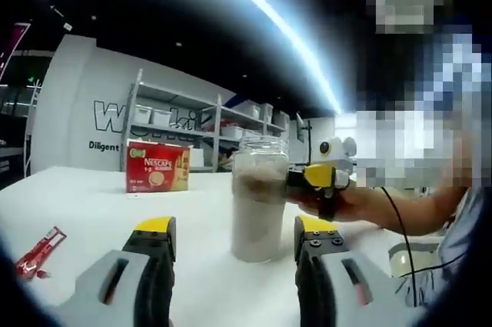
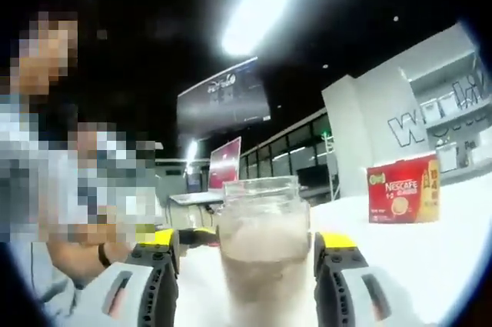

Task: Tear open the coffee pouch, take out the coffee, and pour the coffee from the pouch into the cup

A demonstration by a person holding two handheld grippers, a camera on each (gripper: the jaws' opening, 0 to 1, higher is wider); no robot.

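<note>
A bright ceiling strip light (image 1: 254, 4) flares overhead; edges curve and darken, and the jar (image 2: 264, 246) looks blurred.

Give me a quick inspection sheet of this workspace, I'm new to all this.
Surface: white table.
Job's things: glass jar standing upright, holding a pale brownish drink; red sachet lying near the table's edge.
Clutter: red Nescafe box standing further back.
Grippers: left claw open, jar between its jaws; right claw straddling the jar, contact unclear.
Cables: black cable trailing past the person's arm.
Surroundings: metal shelving with boxes, bright ceiling light strip.
</note>
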